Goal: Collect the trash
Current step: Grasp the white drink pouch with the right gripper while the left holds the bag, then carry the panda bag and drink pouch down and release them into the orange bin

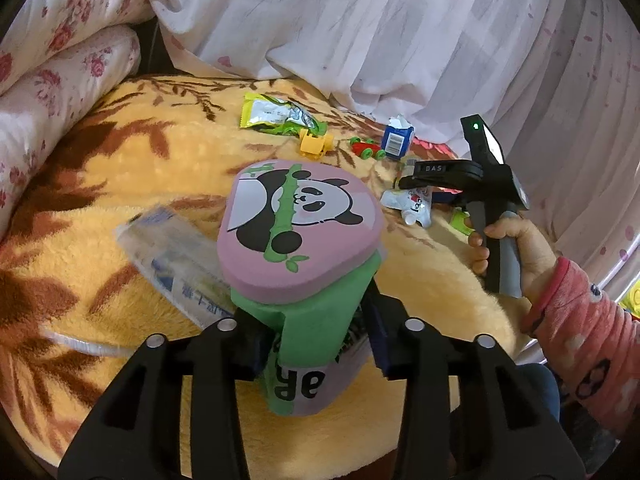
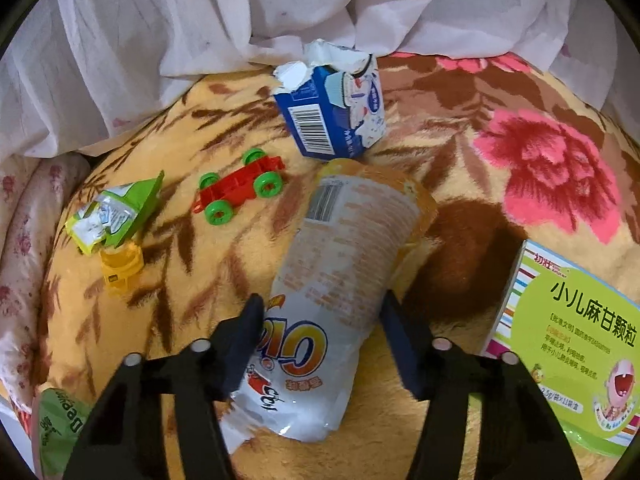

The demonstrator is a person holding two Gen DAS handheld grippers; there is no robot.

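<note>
We see the left gripper [image 1: 316, 344] clamped on a green bin with a pink panda lid [image 1: 300, 224], its fingers [image 1: 250, 350] pressed against the green body below the lid. At nine o'clock of the bin a clear plastic packet [image 1: 172, 256] lies on the yellow floral blanket [image 1: 120, 184].

In the right wrist view, the right gripper [image 2: 324, 340] stands wide open around a white and orange drink pouch [image 2: 340, 272]. The left finger [image 2: 244, 340] is touching or nearly touching the pouch's edge; the right finger sits just beside it. We cannot tell whether the pouch is gripped; it lies flat on the blanket.

At twelve o'clock of the pouch stands a torn blue carton [image 2: 332, 112], just beside its top edge. At ten o'clock lies a red toy car with green wheels [image 2: 240, 186]. Farther out at nine o'clock a green wrapper [image 2: 116, 212] rests against a yellow toy block [image 2: 120, 268]. At four o'clock sits a green medicine box [image 2: 576, 352]. White sheets [image 2: 200, 20] bunch up at twelve o'clock, beyond the blanket.
</note>
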